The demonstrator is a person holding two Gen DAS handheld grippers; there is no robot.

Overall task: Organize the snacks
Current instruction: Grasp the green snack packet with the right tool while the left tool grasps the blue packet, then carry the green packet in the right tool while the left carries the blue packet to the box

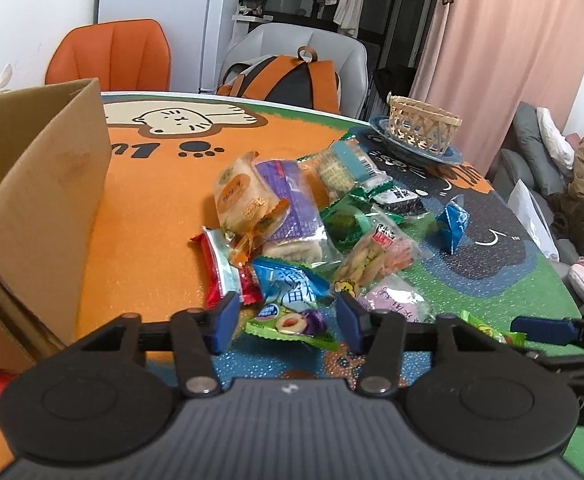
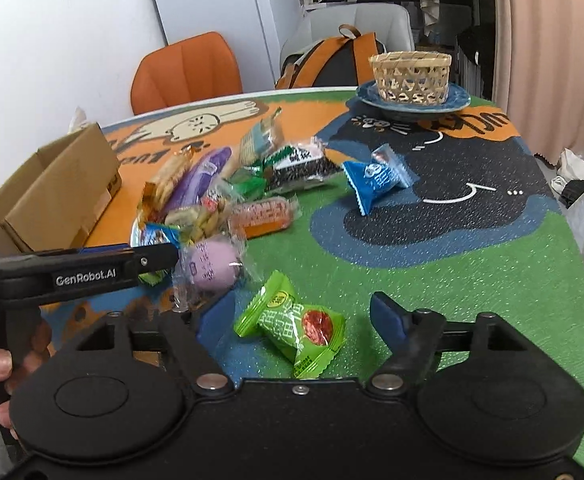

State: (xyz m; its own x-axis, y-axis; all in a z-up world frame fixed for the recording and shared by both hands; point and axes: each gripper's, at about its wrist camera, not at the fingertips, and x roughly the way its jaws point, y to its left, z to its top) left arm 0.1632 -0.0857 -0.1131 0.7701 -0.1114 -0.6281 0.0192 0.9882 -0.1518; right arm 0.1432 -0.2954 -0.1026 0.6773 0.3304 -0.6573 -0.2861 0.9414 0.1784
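A heap of wrapped snacks (image 1: 292, 216) lies in the middle of the cat-print table mat (image 1: 152, 220). My left gripper (image 1: 288, 320) is low at the near edge of the heap. Its blue pads stand on either side of a light blue packet (image 1: 288, 284) and a green plum packet (image 1: 292, 326) without clearly pressing them. My right gripper (image 2: 301, 316) is open, its pads wide of a green packet with a red fruit (image 2: 292, 332) lying flat on the mat. The left gripper's black arm (image 2: 92, 268) reaches in from the left, beside a pale purple round snack (image 2: 212, 266).
An open cardboard box (image 1: 44, 200) stands at the table's left. At the far right a woven basket (image 2: 411, 76) sits on a blue plate (image 2: 463, 100). A blue packet (image 2: 375, 180) lies apart from the heap. Chairs and a backpack (image 1: 284, 80) are behind the table.
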